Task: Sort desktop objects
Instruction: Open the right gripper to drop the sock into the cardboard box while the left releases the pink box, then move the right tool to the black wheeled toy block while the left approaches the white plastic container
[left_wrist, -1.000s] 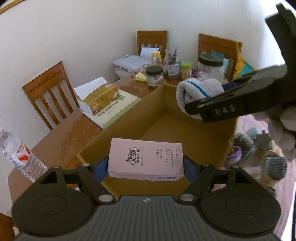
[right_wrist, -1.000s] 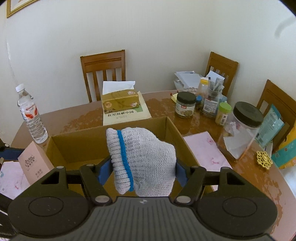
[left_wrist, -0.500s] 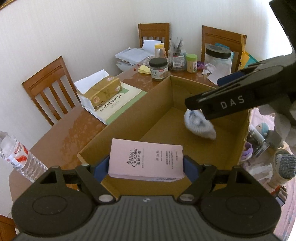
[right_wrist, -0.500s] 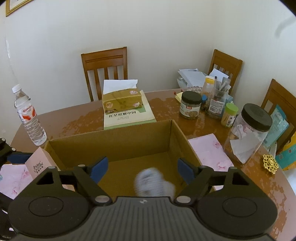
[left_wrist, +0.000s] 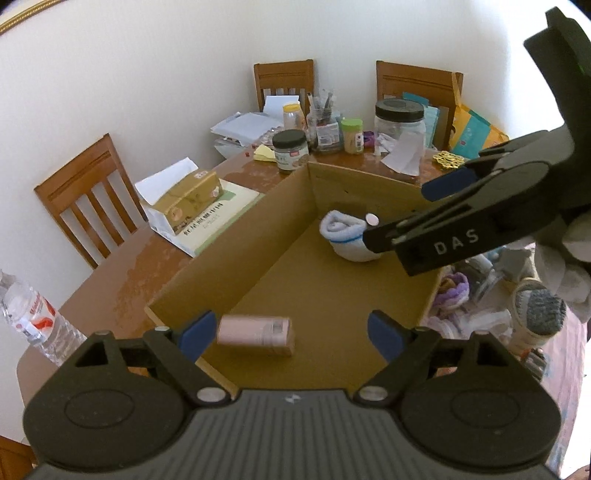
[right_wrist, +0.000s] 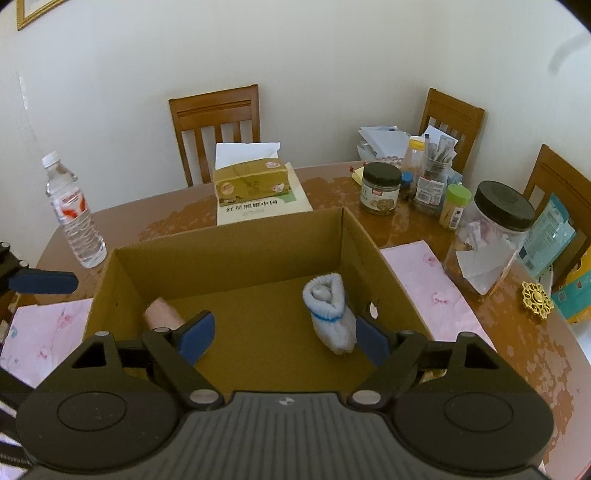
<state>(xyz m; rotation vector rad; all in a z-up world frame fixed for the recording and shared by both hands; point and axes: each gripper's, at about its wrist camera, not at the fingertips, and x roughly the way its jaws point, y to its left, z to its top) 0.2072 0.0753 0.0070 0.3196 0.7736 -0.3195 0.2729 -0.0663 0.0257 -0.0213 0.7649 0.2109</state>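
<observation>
Both tongs are spread wide with nothing held. Between the left tongs (left_wrist: 291, 330) the pink box (left_wrist: 255, 335) is seen blurred, apparently dropping into the cardboard box (right_wrist: 229, 251). Just ahead of the right tongs (right_wrist: 282, 334) the rolled glove (right_wrist: 330, 314) lies inside. 2 items are judged sorted; jars (right_wrist: 380, 188), tissue box (right_wrist: 251, 181) and water bottle (right_wrist: 72, 214) on the counter (right_wrist: 424, 229) are left.

The pink box (left_wrist: 255, 335) is a blur in the left wrist view, so its print can't be read, & in the right wrist view the right hand-held gripper (right_wrist: 282, 336) hides most of it. The left hand-held gripper (right_wrist: 40, 282) is cut off by the pic's left edge there. The water bottle (left_wrist: 27, 317) is also cut by the left edge.
</observation>
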